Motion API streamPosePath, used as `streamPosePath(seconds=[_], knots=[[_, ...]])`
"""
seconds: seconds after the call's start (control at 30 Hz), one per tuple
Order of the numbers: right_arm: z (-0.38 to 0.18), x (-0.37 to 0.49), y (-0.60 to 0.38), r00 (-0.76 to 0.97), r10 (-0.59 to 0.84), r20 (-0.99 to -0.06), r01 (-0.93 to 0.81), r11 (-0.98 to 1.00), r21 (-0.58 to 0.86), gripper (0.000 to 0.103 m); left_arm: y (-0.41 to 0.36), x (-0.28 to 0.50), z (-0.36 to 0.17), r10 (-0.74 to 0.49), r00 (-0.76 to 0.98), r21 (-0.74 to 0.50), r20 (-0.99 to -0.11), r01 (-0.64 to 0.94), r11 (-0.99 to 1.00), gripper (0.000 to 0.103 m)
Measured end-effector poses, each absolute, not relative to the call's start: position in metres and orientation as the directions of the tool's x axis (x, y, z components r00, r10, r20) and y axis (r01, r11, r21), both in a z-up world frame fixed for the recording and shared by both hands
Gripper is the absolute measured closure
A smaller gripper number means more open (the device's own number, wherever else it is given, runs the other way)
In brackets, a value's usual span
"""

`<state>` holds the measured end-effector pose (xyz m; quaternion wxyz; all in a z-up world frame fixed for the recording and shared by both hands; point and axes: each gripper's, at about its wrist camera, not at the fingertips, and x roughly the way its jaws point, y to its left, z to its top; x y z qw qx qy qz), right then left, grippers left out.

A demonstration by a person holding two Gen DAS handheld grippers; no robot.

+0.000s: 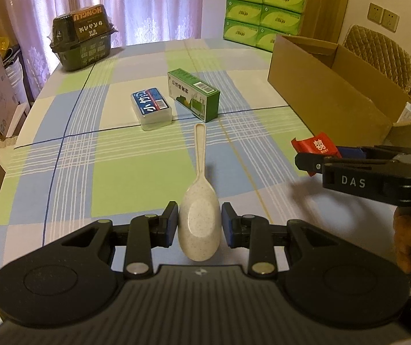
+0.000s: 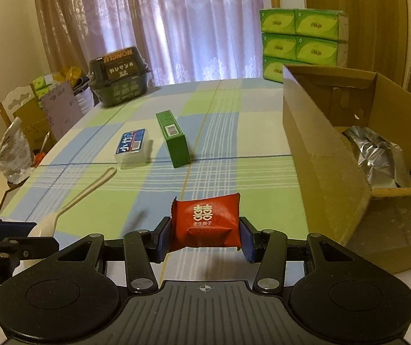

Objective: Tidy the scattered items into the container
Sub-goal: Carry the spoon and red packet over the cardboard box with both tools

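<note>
My left gripper (image 1: 199, 224) is shut on the bowl of a speckled cream spoon (image 1: 199, 172), whose handle points away over the checked tablecloth. My right gripper (image 2: 205, 238) is shut on a red candy packet (image 2: 205, 218) and holds it above the cloth, just left of the open cardboard box (image 2: 320, 149). In the left wrist view the red packet (image 1: 316, 145) shows at the right, in front of the cardboard box (image 1: 320, 97). A green carton (image 1: 197, 95) and a clear case with a blue label (image 1: 152, 107) lie mid-table. The spoon (image 2: 84, 192) also shows at the left of the right wrist view.
A silver foil bag (image 2: 378, 155) lies inside the cardboard box. A dark wrapped basket (image 1: 83, 37) stands at the far left corner and stacked green tissue packs (image 1: 263, 8) at the far edge. A quilted chair back (image 1: 384, 54) stands behind the box. Clutter crowds the left side beyond the table.
</note>
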<state>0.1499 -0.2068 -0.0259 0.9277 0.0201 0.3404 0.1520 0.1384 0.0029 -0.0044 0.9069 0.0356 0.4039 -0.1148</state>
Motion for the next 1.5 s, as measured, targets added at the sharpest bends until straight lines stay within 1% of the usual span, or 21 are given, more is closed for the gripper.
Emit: streamPosePath(seconds=[0.67, 1.07, 1.5], knots=[[-0.005, 0.129, -0.217, 0.751, 0.297, -0.590, -0.268, 0.953, 0.138, 0.052, -0.007, 0.121, 0.020, -0.201, 0.675, -0.052, -0.710, 0.234, 0.971, 0.076], [0.029, 0.130, -0.228, 0.800, 0.285, -0.527, -0.247, 0.958, 0.143, 0.052, -0.018, 0.122, 0.034, -0.229, 0.691, -0.069, -0.686, 0.251, 0.965, 0.076], [0.062, 0.136, -0.261, 0.847, 0.237, -0.476, -0.192, 0.971, 0.142, 0.052, -0.054, 0.137, 0.056, -0.301, 0.702, -0.105, -0.645, 0.309, 0.945, 0.076]])
